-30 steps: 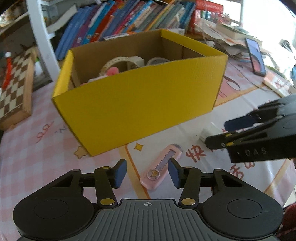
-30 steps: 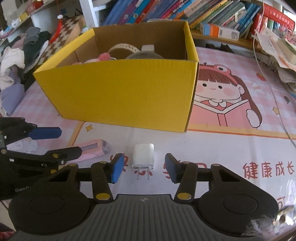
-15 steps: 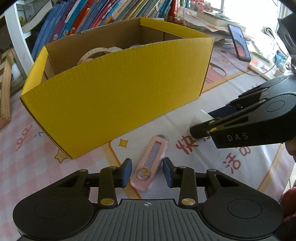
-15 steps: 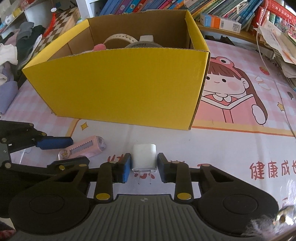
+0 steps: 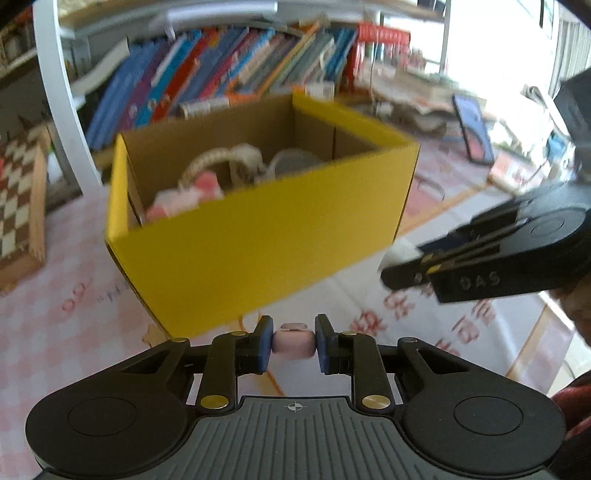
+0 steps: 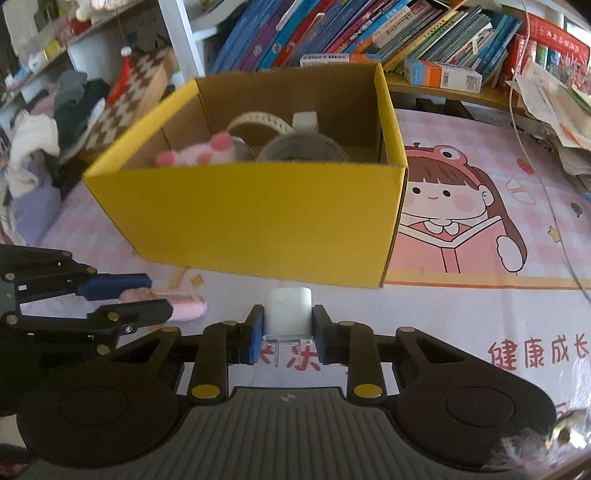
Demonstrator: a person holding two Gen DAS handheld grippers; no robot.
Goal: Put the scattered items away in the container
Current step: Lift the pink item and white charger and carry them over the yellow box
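This is looking like a child's room or study corner in a home. Rows of colourful books [image 6: 369, 33] are leaning along a low shelf behind the desk [image 6: 480, 314], whose pink checked cover is showing a cartoon girl reading [image 6: 454, 206]. A folded chessboard [image 6: 136, 88] is resting near a heap of clothes [image 6: 48, 133], loose papers [image 6: 554, 99] are piling up at one side, and a phone [image 5: 472, 129] is lying near a bright window.

A pink cartoon-printed surface [image 6: 461, 306] carries a yellow box [image 6: 258, 218] just ahead of the tool [image 6: 287, 332].
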